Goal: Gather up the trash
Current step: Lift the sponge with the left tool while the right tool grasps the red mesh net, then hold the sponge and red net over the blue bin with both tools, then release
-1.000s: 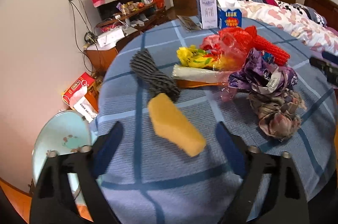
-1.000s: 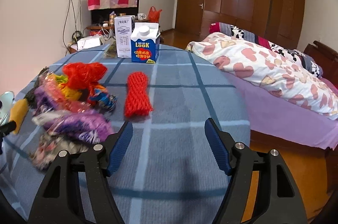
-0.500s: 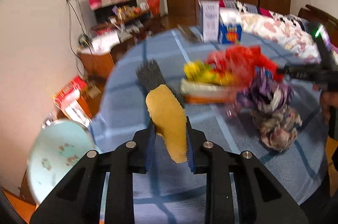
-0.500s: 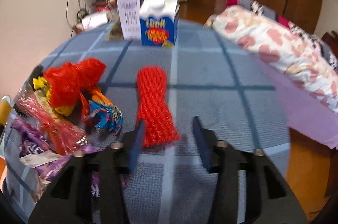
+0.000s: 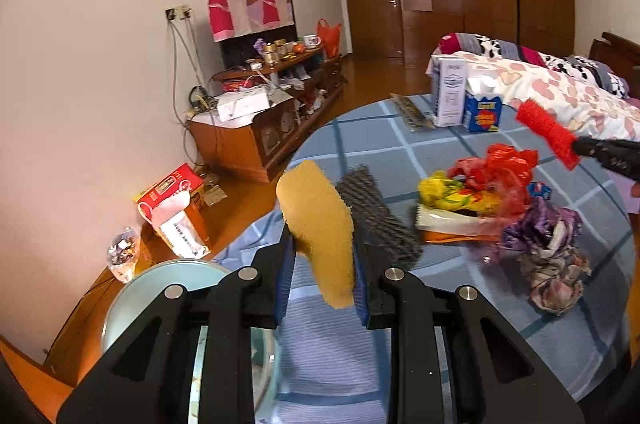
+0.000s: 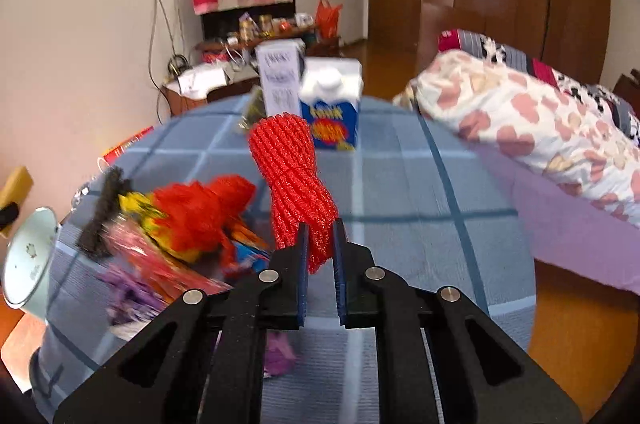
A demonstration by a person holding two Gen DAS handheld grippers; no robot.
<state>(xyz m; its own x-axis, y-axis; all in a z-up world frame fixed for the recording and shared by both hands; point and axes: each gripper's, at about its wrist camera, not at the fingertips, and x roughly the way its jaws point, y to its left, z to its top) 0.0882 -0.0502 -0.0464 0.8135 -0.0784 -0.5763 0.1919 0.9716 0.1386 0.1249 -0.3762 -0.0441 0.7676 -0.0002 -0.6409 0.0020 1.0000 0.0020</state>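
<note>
The round table [image 5: 400, 152], covered in a blue checked cloth, is filling the middle and right of both views, and a bed [image 6: 540, 116] with a heart-patterned quilt is lying at the right edge behind it. A pale round bin [image 5: 160, 288] is showing at the lower left of the left-wrist view, beside the table's edge. A heap of crumpled wrappers [image 5: 492, 192], red, yellow and purple, is sitting right of centre on the cloth, with a grey foam net [image 5: 372, 208] lying just left of it. Two cartons [image 5: 464, 96] are standing upright side by side at the far rim of the table.

My left gripper [image 5: 322, 264] is clenching the yellow sponge [image 5: 318, 220] between its blue pads, lifted off the cloth; the sponge is sticking up and forward, centre frame. My right gripper [image 6: 320, 260] has just been closing and is now pinching the lower end of the red foam net [image 6: 294, 180], which is standing up out of the pads in the middle of its view and appearing at the upper right of the left-wrist view, clear of the table.
</note>
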